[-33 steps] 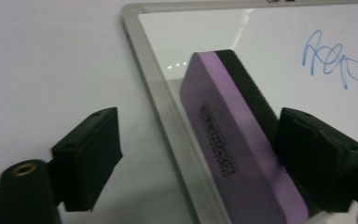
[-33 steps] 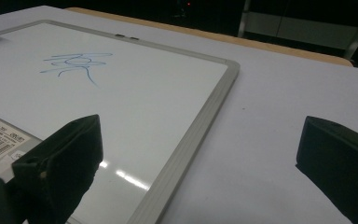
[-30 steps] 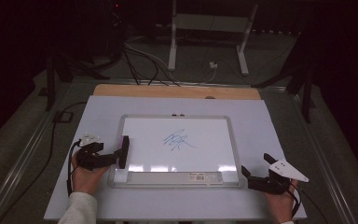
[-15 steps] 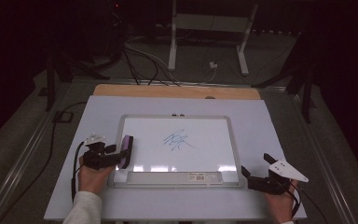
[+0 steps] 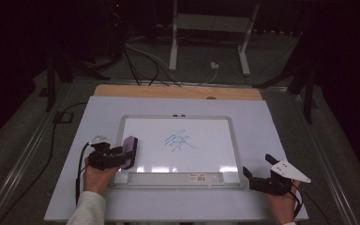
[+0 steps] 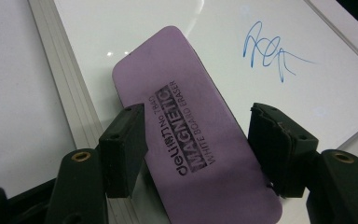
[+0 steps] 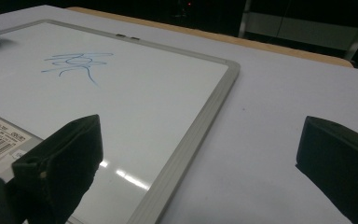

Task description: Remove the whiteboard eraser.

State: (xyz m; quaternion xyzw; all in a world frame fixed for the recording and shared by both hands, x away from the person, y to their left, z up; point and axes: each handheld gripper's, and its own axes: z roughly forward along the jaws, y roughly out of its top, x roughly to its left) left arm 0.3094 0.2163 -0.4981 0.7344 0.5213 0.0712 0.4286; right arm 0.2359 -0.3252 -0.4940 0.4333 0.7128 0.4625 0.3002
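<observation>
left gripper (image 5: pixel 127 154) sits at the whiteboard's (image 5: pixel 234 140) left edge, and its jaws have just been closing in on the purple magnetic eraser (image 6: pixel 191 135). in the left gripper view the eraser lies between the two black pads, printed label up; the left pad looks to be touching its long side, while the right pad shows a thin gap, so whether the grip is firm i cannot tell for sure. the eraser rests over the whiteboard's left frame rail, its far end on the white writing surface. the blue scribble (image 5: pixel 178 140) sits near the whiteboard's middle, well apart from the eraser.

right gripper (image 5: pixel 258 176) is off the whiteboard's lower right corner, over the pale table cover (image 5: pixel 281 122). in the right gripper view its jaws stand wide apart with nothing between them, the whiteboard's grey frame running just beside the left pad.
</observation>
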